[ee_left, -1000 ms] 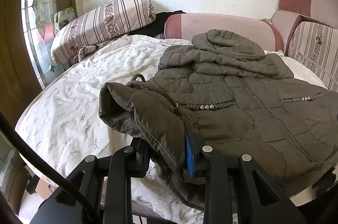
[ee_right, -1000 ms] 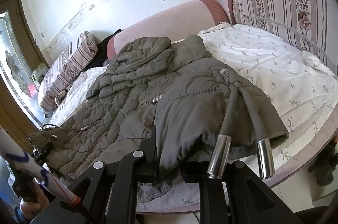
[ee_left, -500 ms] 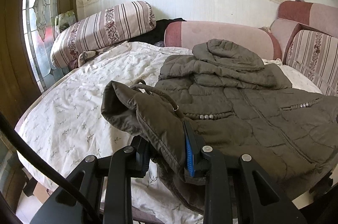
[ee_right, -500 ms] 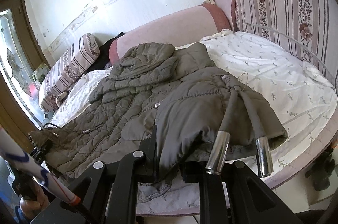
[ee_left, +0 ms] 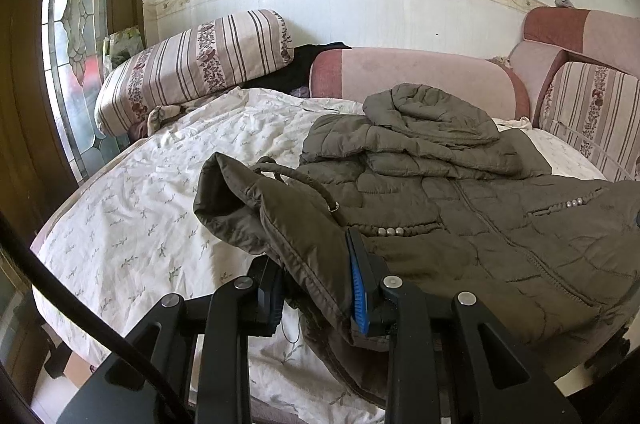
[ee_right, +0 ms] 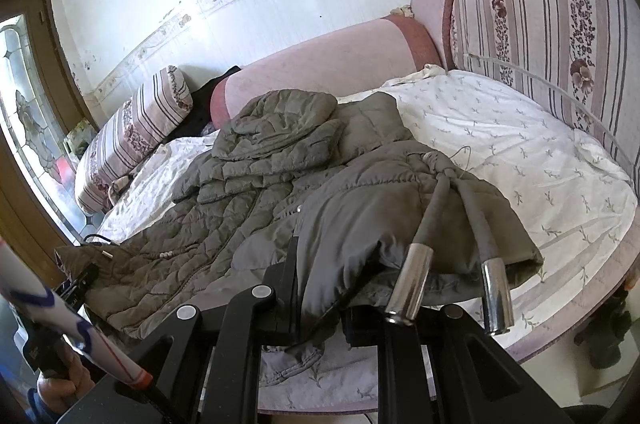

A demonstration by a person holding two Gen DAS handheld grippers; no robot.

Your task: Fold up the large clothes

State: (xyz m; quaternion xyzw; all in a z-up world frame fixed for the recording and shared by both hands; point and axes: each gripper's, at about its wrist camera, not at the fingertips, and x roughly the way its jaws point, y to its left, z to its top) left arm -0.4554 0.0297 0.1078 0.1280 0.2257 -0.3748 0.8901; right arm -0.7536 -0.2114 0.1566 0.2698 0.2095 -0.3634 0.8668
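Observation:
An olive quilted hooded coat [ee_left: 460,208] lies front-up across a bed, hood toward the far bolsters. My left gripper [ee_left: 316,300] is shut on the coat's left hem corner, which stands lifted and folded over the fingers. In the right wrist view the coat [ee_right: 248,184] spreads away to the left. My right gripper [ee_right: 320,292] is shut on the right hem corner, raised above the bed. Two grey drawcords with metal tips [ee_right: 412,276] hang over that corner.
The bed has a white floral sheet [ee_left: 132,216]. A striped bolster [ee_left: 192,68] and pink bolsters [ee_left: 412,80] line the far side; striped cushions [ee_right: 560,36] stand on the right. A stained-glass door [ee_left: 68,36] is at left. The left hand's sleeve [ee_right: 60,332] shows low left.
Both grippers have risen and drawn back a little with the hem corners held. The coat's lower edge is lifted higher off the sheet.

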